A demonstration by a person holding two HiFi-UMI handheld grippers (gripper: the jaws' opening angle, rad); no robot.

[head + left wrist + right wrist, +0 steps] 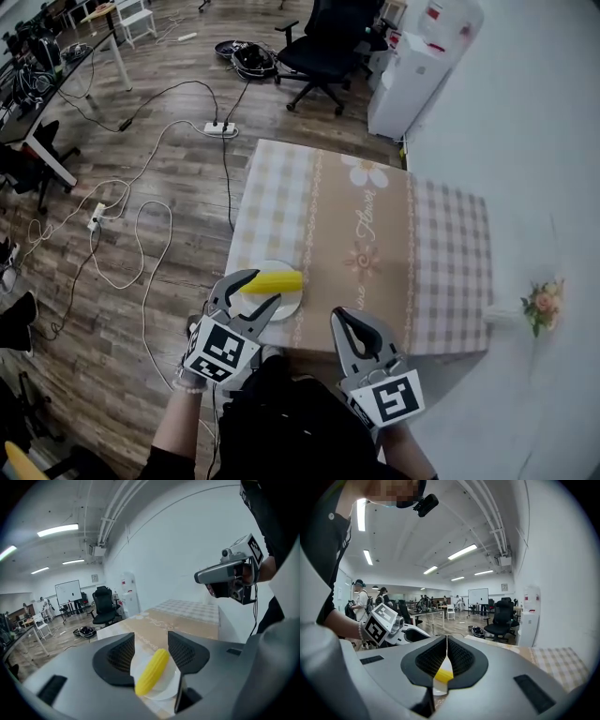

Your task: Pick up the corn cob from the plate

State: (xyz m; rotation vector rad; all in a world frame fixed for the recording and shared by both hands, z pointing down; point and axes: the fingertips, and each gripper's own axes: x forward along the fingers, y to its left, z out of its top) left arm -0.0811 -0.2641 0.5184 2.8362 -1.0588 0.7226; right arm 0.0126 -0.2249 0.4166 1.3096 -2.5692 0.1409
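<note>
A yellow corn cob (274, 281) lies on a white plate (281, 306) at the near left corner of the table. My left gripper (258, 289) hangs over the plate's near edge, jaws open. In the left gripper view the corn cob (152, 671) lies on the plate (168, 688) in the gap of the left gripper (151, 648), and neither pad touches it. My right gripper (352, 323) is shut and empty over the table's near edge, to the right of the plate. In the right gripper view, a sliver of corn (444, 674) shows below the tips of the right gripper (446, 641).
The table (394, 244) has a beige checked cloth with flower prints. A white ledge with a small flower (542, 305) runs along its right side. Cables (141, 234) cross the wooden floor on the left. An office chair (323, 47) and a water dispenser (417, 66) stand beyond the table.
</note>
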